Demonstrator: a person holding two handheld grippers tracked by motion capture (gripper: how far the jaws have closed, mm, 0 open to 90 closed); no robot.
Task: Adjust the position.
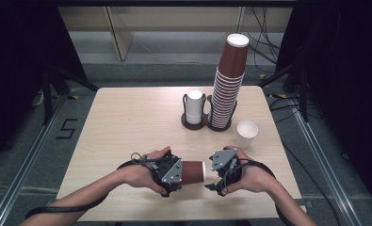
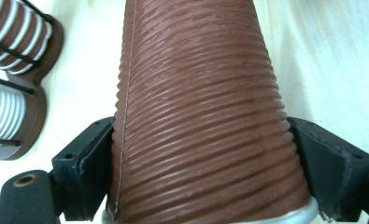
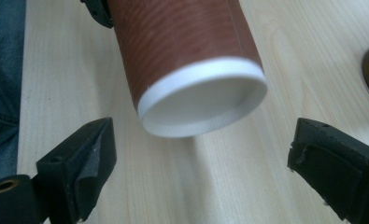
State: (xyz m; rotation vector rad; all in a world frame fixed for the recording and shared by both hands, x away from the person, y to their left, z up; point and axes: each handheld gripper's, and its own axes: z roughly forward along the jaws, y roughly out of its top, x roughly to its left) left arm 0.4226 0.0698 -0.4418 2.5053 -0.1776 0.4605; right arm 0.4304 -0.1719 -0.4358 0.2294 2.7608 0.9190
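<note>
High view: left gripper (image 1: 174, 172) clamps the brown cup (image 1: 192, 171) sideways, base toward the right gripper (image 1: 215, 175). Its jaws gape, likely for a handover

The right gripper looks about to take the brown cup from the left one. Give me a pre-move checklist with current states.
1. Left gripper grips the brown cup: ok, jaws pressed on both ribbed sides in the left gripper view.
2. Right gripper open: ok, jaws spread wider than the cup's white-rimmed end.
3. Cup's end faces the right gripper: ok.
4. Cup clear of the table: cannot tell.
5. White cup out of the way: ok, it stands apart, beyond the right hand.
6. Cup uncrushed: ok, rim looks round.
</note>
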